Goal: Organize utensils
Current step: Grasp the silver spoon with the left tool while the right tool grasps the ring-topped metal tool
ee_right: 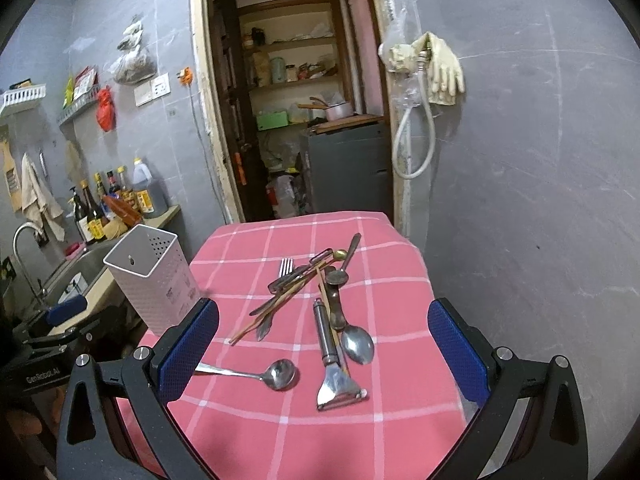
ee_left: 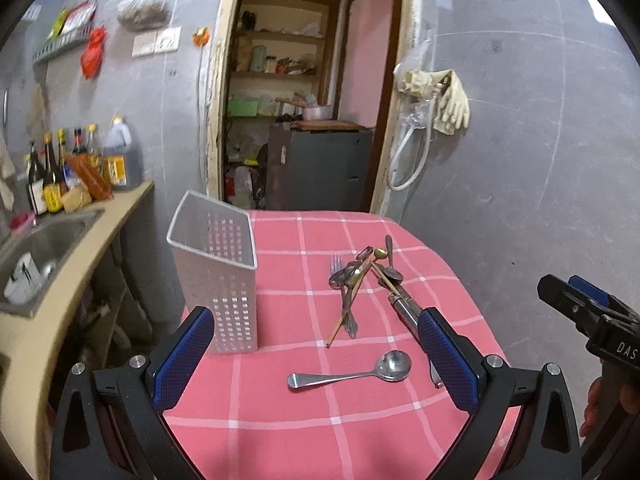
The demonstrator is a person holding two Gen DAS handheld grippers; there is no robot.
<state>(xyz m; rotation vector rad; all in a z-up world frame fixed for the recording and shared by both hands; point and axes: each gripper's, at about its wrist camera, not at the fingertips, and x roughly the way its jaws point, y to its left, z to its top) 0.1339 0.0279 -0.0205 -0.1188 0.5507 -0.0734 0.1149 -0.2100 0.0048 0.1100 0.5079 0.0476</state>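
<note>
A white perforated utensil holder (ee_left: 218, 276) (ee_right: 154, 280) stands at the left edge of a table with a pink checked cloth (ee_left: 360, 420) (ee_right: 320, 440). A pile of utensils (ee_left: 364, 276) (ee_right: 308, 284) lies in the middle: fork, spoons, chopsticks. A round soup spoon (ee_left: 352, 372) (ee_right: 264, 372) lies alone nearer me. A metal peeler (ee_right: 334, 364) and a large spoon (ee_right: 357, 344) lie beside it. My left gripper (ee_left: 316, 360) is open and empty above the soup spoon. My right gripper (ee_right: 324, 360) is open and empty above the peeler; it shows at the left wrist view's right edge (ee_left: 588, 308).
A counter with a steel sink (ee_left: 36, 252) and several sauce bottles (ee_left: 76, 168) runs along the left. Behind the table is an open doorway to a storage room with a grey cabinet (ee_left: 320, 168). A grey wall with hanging gloves (ee_left: 452, 100) is on the right.
</note>
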